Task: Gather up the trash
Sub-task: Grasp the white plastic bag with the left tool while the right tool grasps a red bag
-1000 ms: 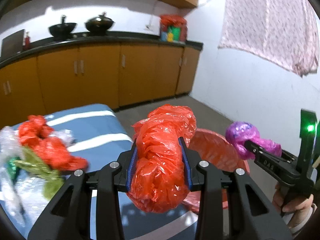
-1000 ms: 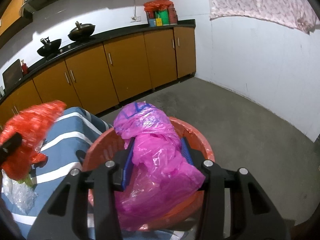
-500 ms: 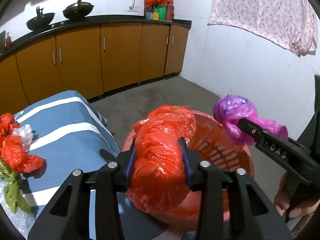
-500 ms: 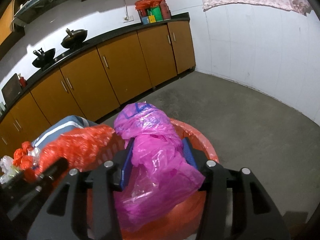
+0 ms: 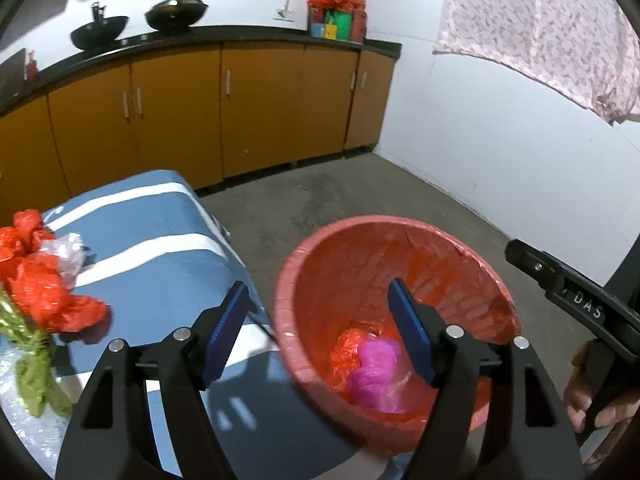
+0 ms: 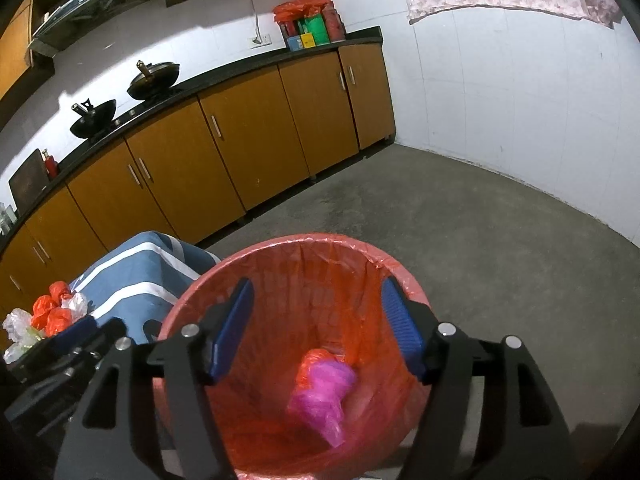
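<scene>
Both grippers hang over the bin with nothing between their blue pads. Going left to right, the left gripper comes first: a second ago it was clenched on a crumpled red plastic bag, and its jaws have just been opening, so they now stand wide and bare above the near rim. To its right, the right gripper has done the same with the pink plastic bag it carried; its jaws have likewise just been opening and now frame the mouth of the red waste basket.

Both loads now lie at the bottom of that lined basket: the red bag against the pink bag, touching, the pink one nearer the camera.

For the task, this looks like one round finished, two pieces delivered together.

More waits far left on the blue striped tablecloth: a heap of red bags, a clear plastic scrap and some green wrapping, well apart from the basket. My judgement is that the next step is to swing back over the table for those, with the thin film likely to slip or cling.
</scene>
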{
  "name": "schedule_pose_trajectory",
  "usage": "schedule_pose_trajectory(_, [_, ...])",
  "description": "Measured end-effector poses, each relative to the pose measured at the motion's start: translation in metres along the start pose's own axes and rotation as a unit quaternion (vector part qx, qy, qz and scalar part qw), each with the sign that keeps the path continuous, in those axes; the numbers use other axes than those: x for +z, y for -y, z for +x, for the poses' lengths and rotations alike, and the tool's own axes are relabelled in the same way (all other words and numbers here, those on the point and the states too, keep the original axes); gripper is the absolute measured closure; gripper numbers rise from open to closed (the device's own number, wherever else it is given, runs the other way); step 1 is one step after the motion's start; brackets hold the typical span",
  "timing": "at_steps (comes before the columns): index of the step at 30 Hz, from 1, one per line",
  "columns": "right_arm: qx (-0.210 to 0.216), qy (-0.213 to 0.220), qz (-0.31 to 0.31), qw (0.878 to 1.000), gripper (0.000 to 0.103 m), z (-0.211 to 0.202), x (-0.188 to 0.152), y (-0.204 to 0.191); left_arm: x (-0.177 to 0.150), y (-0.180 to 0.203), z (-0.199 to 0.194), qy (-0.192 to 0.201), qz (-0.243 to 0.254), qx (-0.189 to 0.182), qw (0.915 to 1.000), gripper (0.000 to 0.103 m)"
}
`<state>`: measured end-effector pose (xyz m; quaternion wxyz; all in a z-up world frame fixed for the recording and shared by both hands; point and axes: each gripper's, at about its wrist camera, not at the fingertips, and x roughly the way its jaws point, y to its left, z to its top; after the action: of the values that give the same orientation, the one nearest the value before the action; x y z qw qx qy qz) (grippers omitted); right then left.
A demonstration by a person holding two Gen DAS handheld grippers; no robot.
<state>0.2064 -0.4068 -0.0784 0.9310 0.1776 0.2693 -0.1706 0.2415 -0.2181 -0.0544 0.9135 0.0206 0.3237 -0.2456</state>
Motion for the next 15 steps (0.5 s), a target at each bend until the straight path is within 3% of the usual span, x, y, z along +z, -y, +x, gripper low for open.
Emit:
schedule_pose_trajectory(6, [0.006,0.003,-0.016,1.000,0.038,-0.010,-0.001,-0.018,-0.001,-0.029,-0.030,0.021,-0.022,0.031,0.9991,0.028])
schedule_pose_trajectory(15, [0.054,0.007,-0.078,0.995,0.038,-0.027,-0.015,-0.090,-0.020,-0.095,-0.100,0.064,-0.050,0.112,0.9904,0.024])
